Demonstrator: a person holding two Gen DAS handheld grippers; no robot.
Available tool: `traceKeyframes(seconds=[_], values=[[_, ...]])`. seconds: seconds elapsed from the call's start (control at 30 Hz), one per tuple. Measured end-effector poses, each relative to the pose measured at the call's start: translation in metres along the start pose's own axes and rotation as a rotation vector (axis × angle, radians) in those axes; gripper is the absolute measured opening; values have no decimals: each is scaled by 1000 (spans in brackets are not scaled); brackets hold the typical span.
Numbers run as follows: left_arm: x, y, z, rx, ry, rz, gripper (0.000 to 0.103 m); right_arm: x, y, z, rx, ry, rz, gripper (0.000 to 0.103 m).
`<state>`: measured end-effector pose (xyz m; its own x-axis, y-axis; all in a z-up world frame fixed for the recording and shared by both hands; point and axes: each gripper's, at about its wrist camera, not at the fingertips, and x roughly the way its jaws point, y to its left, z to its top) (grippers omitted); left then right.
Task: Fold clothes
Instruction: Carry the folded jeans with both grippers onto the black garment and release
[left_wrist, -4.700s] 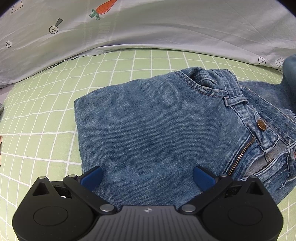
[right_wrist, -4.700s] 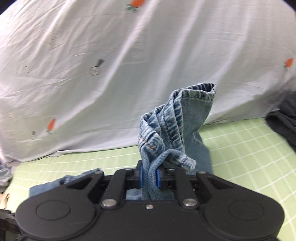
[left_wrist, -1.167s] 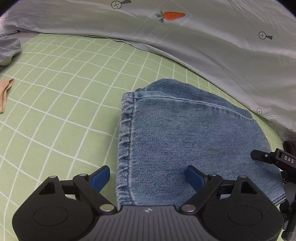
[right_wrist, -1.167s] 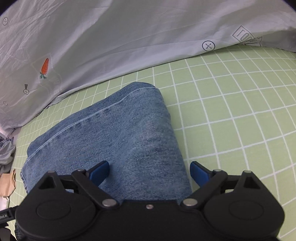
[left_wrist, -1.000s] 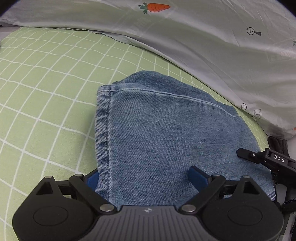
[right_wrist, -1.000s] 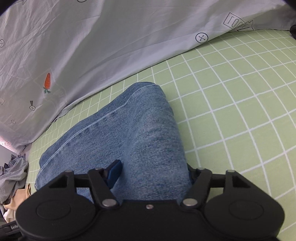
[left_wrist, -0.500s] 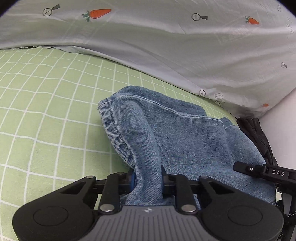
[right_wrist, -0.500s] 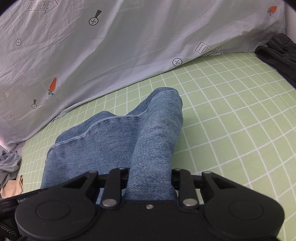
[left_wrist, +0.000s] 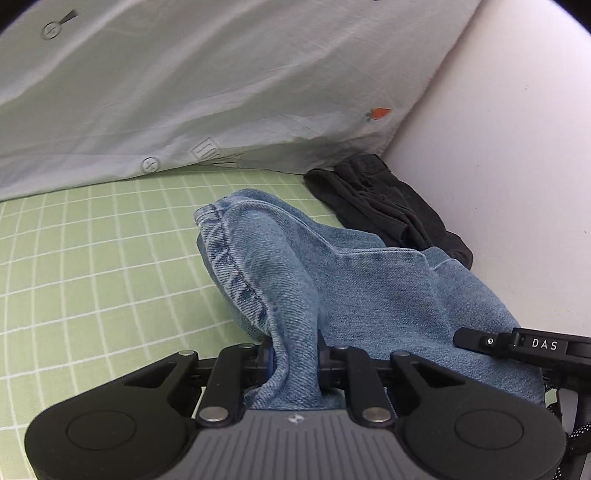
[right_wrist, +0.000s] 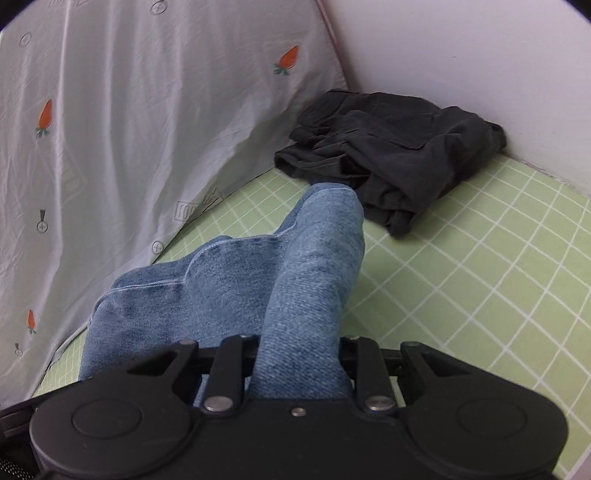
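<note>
**Jeans lifted off the sheet**

Both grippers have clamped onto the folded jeans (left_wrist: 354, 291) and raised them toward the dark garment (right_wrist: 388, 155) in the corner. Left gripper (left_wrist: 293, 360) pinches the hemmed edge; right gripper (right_wrist: 297, 363) squeezes the fold (green checked sheet (left_wrist: 92, 258) below).

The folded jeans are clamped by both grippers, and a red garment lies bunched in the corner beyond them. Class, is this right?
Not quite: the bunched garment is dark grey to black, not red, as the right wrist view shows. The left gripper and right gripper are indeed both shut on the folded jeans.
</note>
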<state>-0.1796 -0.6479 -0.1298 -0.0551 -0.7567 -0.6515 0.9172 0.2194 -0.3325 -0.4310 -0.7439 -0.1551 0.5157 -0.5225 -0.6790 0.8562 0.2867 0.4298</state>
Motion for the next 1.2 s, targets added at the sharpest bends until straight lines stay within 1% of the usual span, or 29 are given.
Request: traceKeyframes(seconds=[0.07, 0.13, 0.2, 0.27, 0.33, 0.4, 0.5, 0.57, 0.63, 0.67, 0.73, 0.8, 0.83, 0.87, 0.9, 0.93, 0.97, 1.0, 1.07, 1.1, 1.13, 1.2], values=[[13, -33, 18, 51, -12, -22, 18, -9, -29, 20, 24, -37, -2, 23], [25, -64, 36, 97, -25, -44, 17, -20, -48, 39, 27, -79, 9, 23], [38, -94, 54, 142, -37, -66, 17, -29, -62, 56, 32, -123, 27, 23], [52, -113, 78, 164, -48, -90, 17, -32, -72, 75, 54, -164, 39, 23], [68, -125, 106, 191, -62, -117, 17, -30, -80, 94, 77, -204, 47, 23], [90, -136, 135, 248, -78, -143, 17, -24, -85, 112, 115, -252, 54, 23], [135, -146, 182, 333, -87, -189, 17, -6, -100, 133, 243, -312, 79, 23], [171, -149, 213, 402, -85, -210, 17, 17, -105, 133, 283, -321, 57, 23], [215, -148, 235, 468, -63, -203, 19, 42, -108, 131, 316, -327, 30, 23], [241, -144, 243, 482, -46, -186, 20, 54, -110, 131, 333, -329, 16, 23], [293, -129, 246, 461, 26, -171, 26, 78, -114, 129, 367, -335, -11, 25], [339, -114, 240, 429, 91, -141, 28, 103, -118, 127, 400, -340, -39, 30], [353, -106, 237, 403, 101, -136, 32, 115, -120, 127, 417, -342, -53, 32], [359, -98, 236, 360, 100, -147, 35, 127, -122, 126, 433, -345, -66, 34], [363, -89, 236, 311, 99, -161, 39, 129, -123, 126, 436, -341, -73, 35], [366, -82, 237, 272, 101, -171, 43, 128, -125, 126, 434, -335, -78, 37], [365, -78, 236, 254, 102, -174, 45, 128, -126, 127, 437, -325, -88, 46], [363, -74, 235, 243, 102, -175, 47, 129, -127, 128, 443, -313, -99, 50], [350, -70, 228, 268, 80, -146, 48, 127, -127, 128, 442, -298, -100, 54], [342, -69, 224, 284, 68, -128, 51, 126, -125, 130, 426, -288, -108, 56], [333, -67, 219, 306, 51, -95, 56, 125, -123, 133, 401, -275, -124, 60], [310, -61, 208, 316, 9, -27, 60, 117, -115, 137, 346, -252, -171, 75]])
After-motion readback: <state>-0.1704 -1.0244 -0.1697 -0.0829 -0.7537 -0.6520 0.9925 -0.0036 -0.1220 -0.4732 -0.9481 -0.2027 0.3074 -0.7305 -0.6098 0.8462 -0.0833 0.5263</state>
